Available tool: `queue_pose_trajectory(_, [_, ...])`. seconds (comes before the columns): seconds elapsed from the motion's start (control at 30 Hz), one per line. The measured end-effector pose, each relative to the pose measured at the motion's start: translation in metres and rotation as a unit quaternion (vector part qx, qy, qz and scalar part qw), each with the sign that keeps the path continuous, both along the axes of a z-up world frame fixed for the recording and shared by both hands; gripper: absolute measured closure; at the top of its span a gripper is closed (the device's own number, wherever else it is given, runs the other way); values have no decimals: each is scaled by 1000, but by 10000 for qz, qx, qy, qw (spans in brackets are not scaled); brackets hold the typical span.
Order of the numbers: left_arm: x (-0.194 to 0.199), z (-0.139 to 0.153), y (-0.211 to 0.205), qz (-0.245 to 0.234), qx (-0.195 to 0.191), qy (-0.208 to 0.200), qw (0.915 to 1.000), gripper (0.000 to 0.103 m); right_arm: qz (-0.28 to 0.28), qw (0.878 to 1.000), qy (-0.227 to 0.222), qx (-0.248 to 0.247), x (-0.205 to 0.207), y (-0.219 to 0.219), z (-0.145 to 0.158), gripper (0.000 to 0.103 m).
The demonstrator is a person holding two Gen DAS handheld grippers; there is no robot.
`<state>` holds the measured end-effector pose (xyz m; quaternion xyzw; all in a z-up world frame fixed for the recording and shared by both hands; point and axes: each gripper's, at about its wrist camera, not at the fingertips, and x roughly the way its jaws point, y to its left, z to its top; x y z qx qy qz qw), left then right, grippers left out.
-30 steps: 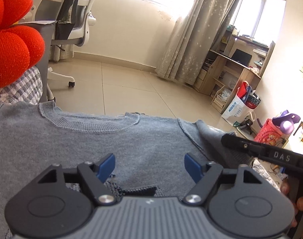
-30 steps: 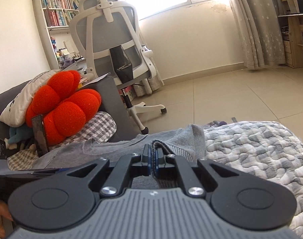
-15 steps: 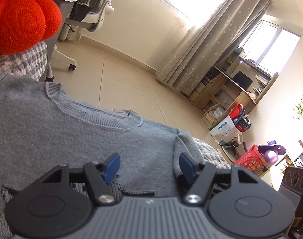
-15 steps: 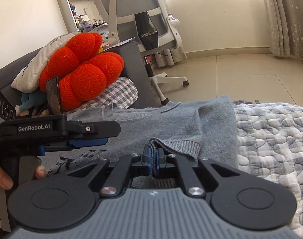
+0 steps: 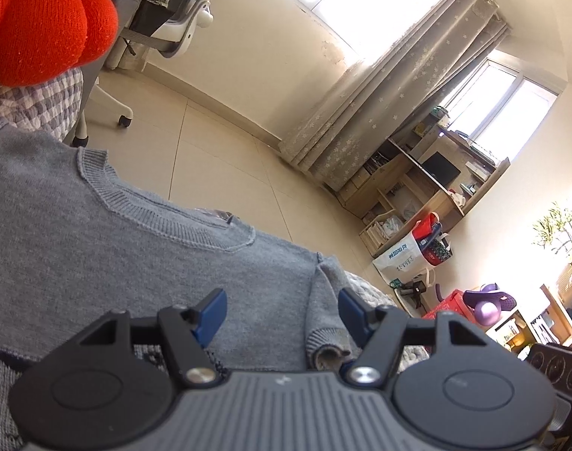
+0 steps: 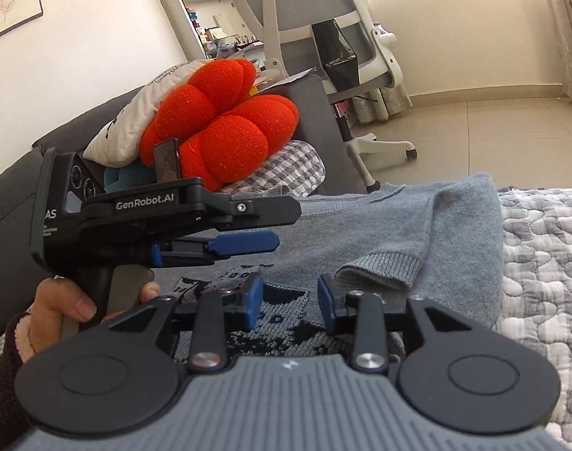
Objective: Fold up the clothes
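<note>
Sweater (image 6: 379,236) sleeve cuff (image 6: 379,268) lies just ahead-right of your right hand-held gripper (image 6: 290,302), whose jaws have just been opening, now empty; left hand-held gripper (image 5: 278,314) is wide, empty.

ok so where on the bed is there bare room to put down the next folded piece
The quilted cover lies bare to the right of the grey sweater, past its folded-in sleeve cuff. The left side is crowded: the red cushion, a white pillow and checked fabric crowd beyond the collar, and the left gripper hovers there.
</note>
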<state>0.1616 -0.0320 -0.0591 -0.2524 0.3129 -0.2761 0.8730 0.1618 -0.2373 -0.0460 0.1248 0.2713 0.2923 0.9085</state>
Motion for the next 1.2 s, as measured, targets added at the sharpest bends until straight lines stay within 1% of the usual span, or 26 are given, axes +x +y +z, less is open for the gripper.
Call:
queue_pose_trajectory(0.13, [-2, -1, -7, -166, 68, -93, 9998, 37, -164, 9998, -143, -23, -6, -16, 7, 61])
queue_pose_trajectory(0.23, [-5, 1, -16, -346, 220, -220, 9989, 37, -475, 9986, -217, -117, -8, -29, 9, 60])
queue_pose_trajectory(0.33, [-9, 4, -29, -581, 532, -400, 9961, 38, -909, 9957, -119, -146, -4, -41, 6, 60])
queue_pose_trajectory(0.4, [-12, 7, -42, -794, 957, -628, 9902, 39, -1036, 9944, 27, -230, 1, -44, 2, 60])
queue_pose_trajectory(0.47, [-16, 9, -54, -976, 1394, -857, 9817, 39, -973, 9942, 35, -459, 1, -44, 1, 60])
queue_pose_trajectory(0.53, [-17, 9, -63, -1139, 1726, -984, 9734, 40, -866, 9937, -56, -708, -3, -42, 4, 60])
queue_pose_trajectory(0.57, [-17, 9, -67, -1199, 1850, -1022, 9700, 40, -700, 9942, -135, -805, -7, -42, 5, 60])
queue_pose_trajectory(0.63, [-13, 8, -75, -1208, 2053, -991, 9662, 45, -301, 9942, -312, -983, -17, -42, 7, 60])
queue_pose_trajectory(0.67, [-10, 8, -77, -1163, 2101, -916, 9664, 47, -133, 9933, -398, -1079, -21, -41, 8, 60])
queue_pose_trajectory(0.73, [-2, 8, -80, -1068, 2141, -726, 9682, 56, 187, 9900, -569, -1276, -30, -37, 10, 60])
queue_pose_trajectory(0.77, [1, 9, -81, -1027, 2173, -664, 9684, 59, 320, 9879, -624, -1381, -32, -34, 11, 60])
queue_pose_trajectory(0.83, [4, 11, -81, -972, 2235, -570, 9682, 73, 547, 9806, -698, -1749, -34, -24, 11, 60])
queue_pose_trajectory(0.87, [6, 13, -80, -951, 2240, -510, 9686, 76, 659, 9760, -733, -1943, -36, -18, 10, 60])
queue_pose_trajectory(0.93, [11, 14, -78, -894, 2159, -342, 9717, 90, 841, 9620, -850, -2455, -40, -7, 4, 60])
queue_pose_trajectory(1.0, [16, 15, -74, -812, 1985, -182, 9766, 98, 968, 9501, -897, -2826, -41, 1, -5, 60])
queue_pose_trajectory(1.03, [17, 15, -72, -761, 1848, -119, 9798, 98, 1013, 9456, -885, -2961, -41, 4, -10, 62])
queue_pose_trajectory(1.07, [19, 14, -69, -711, 1706, -63, 9828, 99, 1057, 9410, -872, -3095, -41, 7, -15, 68])
queue_pose_trajectory(1.1, [20, 14, -66, -659, 1556, -18, 9856, 99, 1053, 9391, -894, -3146, -40, 9, -19, 76])
queue_pose_trajectory(1.13, [21, 14, -63, -606, 1410, 13, 9882, 100, 991, 9416, -895, -3090, -38, 9, -19, 83])
queue_pose_trajectory(1.17, [22, 13, -60, -547, 1291, 42, 9901, 100, 917, 9451, -885, -3009, -36, 8, -18, 99])
queue_pose_trajectory(1.2, [23, 13, -57, -486, 1197, 64, 9916, 100, 797, 9482, -880, -2947, -33, 8, -16, 99])
